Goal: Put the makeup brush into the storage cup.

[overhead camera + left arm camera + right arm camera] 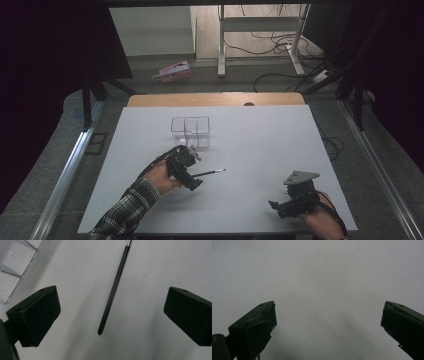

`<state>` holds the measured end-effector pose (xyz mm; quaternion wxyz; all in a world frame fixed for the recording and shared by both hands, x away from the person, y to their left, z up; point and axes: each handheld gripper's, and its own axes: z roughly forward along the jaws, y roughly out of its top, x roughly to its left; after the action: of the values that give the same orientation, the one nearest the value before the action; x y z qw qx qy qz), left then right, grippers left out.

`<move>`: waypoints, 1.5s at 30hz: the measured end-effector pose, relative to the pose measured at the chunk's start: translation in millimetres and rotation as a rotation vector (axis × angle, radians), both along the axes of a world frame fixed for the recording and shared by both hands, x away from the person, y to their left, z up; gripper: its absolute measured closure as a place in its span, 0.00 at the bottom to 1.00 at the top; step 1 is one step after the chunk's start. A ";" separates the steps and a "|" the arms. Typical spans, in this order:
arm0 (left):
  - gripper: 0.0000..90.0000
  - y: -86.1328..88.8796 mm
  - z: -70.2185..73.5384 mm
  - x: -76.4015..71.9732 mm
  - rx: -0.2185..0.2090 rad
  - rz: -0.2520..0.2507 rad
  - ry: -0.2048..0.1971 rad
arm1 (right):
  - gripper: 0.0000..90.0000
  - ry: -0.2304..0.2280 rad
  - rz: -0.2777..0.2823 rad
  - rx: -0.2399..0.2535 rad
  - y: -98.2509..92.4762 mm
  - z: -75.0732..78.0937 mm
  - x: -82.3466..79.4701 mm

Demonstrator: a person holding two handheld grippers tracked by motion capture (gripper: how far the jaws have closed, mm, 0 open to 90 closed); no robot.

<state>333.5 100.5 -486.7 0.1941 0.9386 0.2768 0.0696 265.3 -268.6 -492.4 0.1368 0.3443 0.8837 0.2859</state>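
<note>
A thin black brush (pixel 210 173) with a silver ferrule lies flat on the white table (pixel 260 145). My left gripper (pixel 194 170) hovers at its near end, open. In the left gripper view the brush (pixel 113 287) runs up between the two wide-spread jaws of that gripper (pixel 112 298), touching neither. A clear divided plastic box (pixel 190 130) stands just beyond it, and its corner (pixel 17 267) appears at the upper left of the left gripper view. My right gripper (pixel 276 206) rests near the front right edge, open (pixel 328 307) over bare table.
A wooden strip (pixel 215 99) borders the table's far edge. Beyond it, on the floor, lie a pink package (pixel 175 71), desk legs (pixel 221 45) and tangled cables (pixel 280 47). Metal rails (pixel 65 170) run along both sides of the table.
</note>
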 end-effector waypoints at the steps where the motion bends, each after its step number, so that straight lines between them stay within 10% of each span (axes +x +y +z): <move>1: 0.02 0.0 0.0 0.0 0.000 0.000 0.000 | 0.00 0.000 0.001 0.000 0.0 0.0 0.0; 30: 0.14 -44.8 -2.9 20.2 0.039 -0.073 0.014 | 0.00 0.016 0.017 -0.012 0.9 -1.5 -0.3; 45: 0.39 -63.0 -7.7 25.5 0.071 -0.100 0.043 | 0.01 0.021 0.037 -0.023 2.6 -2.4 -0.9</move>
<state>358.9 37.5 -494.4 0.1580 0.9588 0.2310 0.0495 264.4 -265.9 -494.7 0.1264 0.3293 0.8945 0.2746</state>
